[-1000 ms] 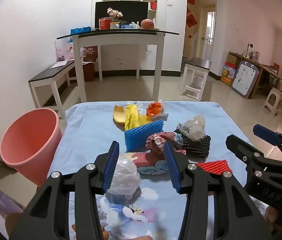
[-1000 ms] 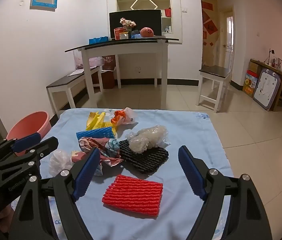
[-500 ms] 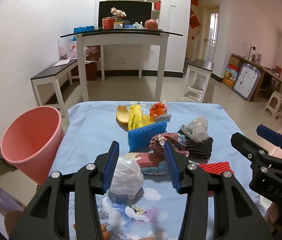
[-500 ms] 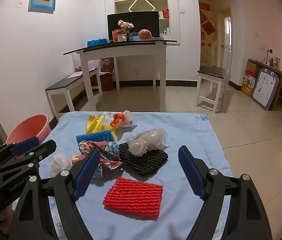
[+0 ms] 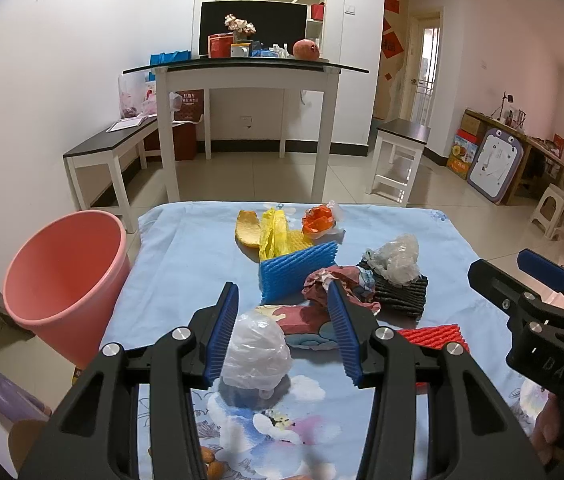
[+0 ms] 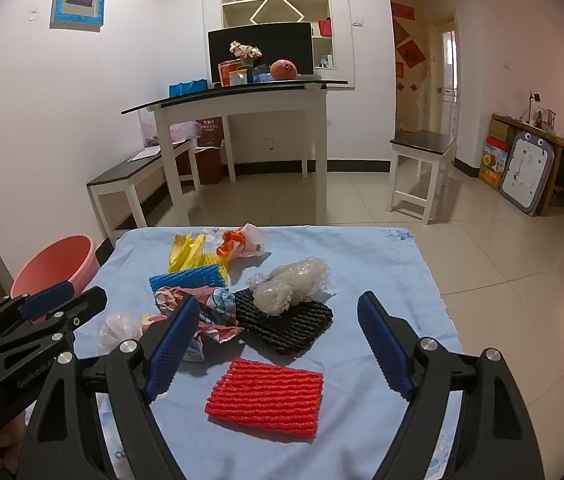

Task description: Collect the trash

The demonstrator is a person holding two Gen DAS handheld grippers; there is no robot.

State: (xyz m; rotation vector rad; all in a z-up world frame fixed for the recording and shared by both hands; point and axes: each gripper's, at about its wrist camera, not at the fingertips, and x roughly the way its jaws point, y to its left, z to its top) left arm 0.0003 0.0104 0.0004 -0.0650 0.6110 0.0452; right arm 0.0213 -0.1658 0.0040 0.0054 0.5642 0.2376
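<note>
Left gripper [image 5: 284, 330], jaws wide, brackets a crumpled plastic bag [image 5: 255, 354] near the tabletop's front-left corner w/o touching it. Best bet: lower, squeeze mid-wad, carry to the pink bin [image 5: 61, 276] beside the left edge. Right gripper [image 6: 277, 344] hovers wide over red foam [image 6: 265, 398].
</note>
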